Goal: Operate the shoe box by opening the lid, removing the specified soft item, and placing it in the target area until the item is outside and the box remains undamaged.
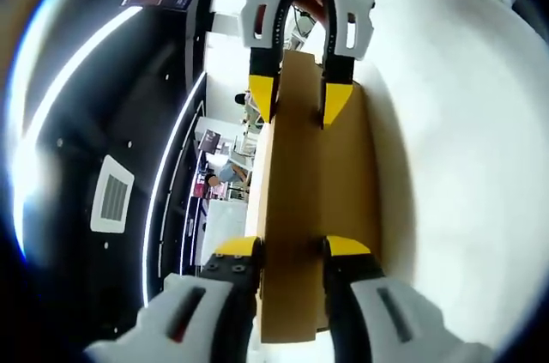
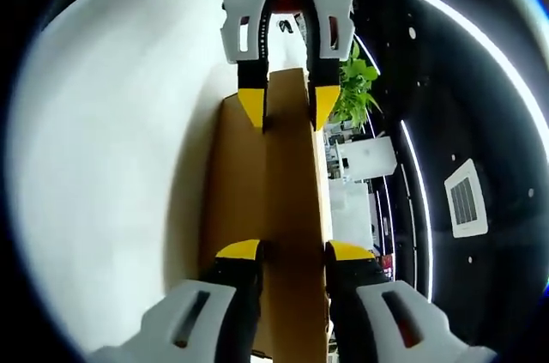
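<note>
The left gripper (image 1: 292, 249) and right gripper (image 2: 292, 251) are each clamping opposite ends of the flat brown cardboard shoe-box lid (image 1: 313, 208), holding it above the white round table (image 1: 463, 123).

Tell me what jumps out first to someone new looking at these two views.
A brown cardboard box runs up the middle of both views, gripped at opposite ends by two yellow-tipped grippers: the left gripper at one end, the right gripper at the other. Beside it spreads a white table; a green plant shows past the box in the right gripper view.
</note>
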